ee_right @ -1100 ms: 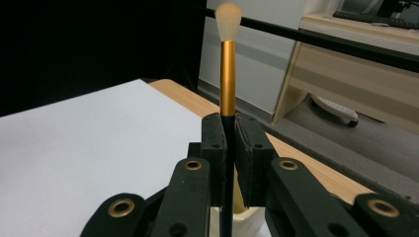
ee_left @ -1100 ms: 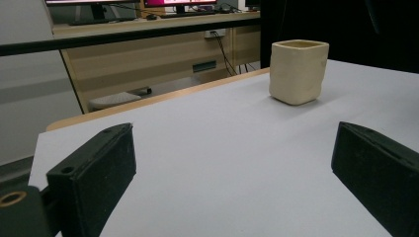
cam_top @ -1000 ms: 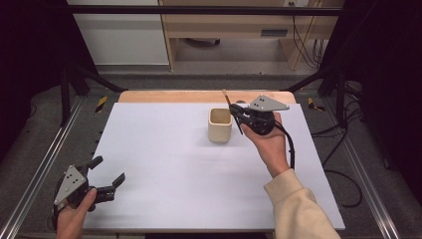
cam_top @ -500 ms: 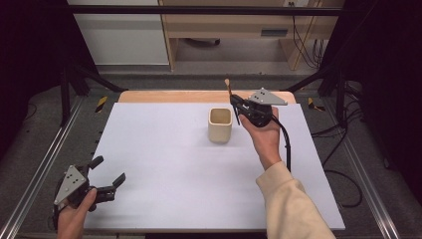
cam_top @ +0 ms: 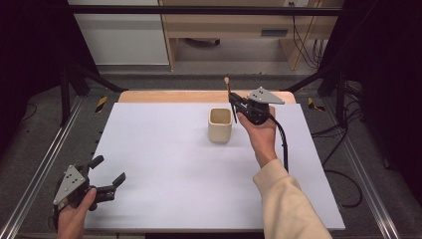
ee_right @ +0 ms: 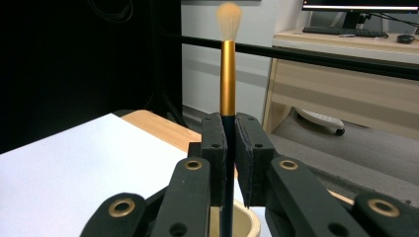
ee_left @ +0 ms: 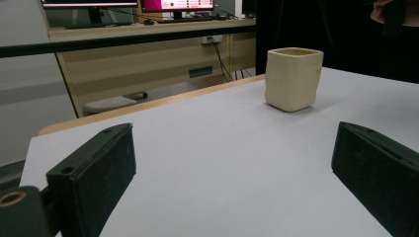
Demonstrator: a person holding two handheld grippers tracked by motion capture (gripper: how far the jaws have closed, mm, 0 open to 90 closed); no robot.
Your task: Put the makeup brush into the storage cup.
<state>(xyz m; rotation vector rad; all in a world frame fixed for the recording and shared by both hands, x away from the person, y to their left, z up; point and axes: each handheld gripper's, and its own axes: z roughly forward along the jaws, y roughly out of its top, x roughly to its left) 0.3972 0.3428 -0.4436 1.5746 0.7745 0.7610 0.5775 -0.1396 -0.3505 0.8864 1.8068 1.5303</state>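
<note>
A brush (ee_right: 228, 64) with a gold ferrule, dark handle and pale bristles stands upright, bristles up, above a cream square cup (cam_top: 220, 125) on the white worktop (cam_top: 164, 159).

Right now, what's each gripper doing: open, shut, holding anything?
Left gripper: open, holding nothing, low over the white table.
Right gripper: shut on the brush, bristles up, just above the cream cup.
</note>
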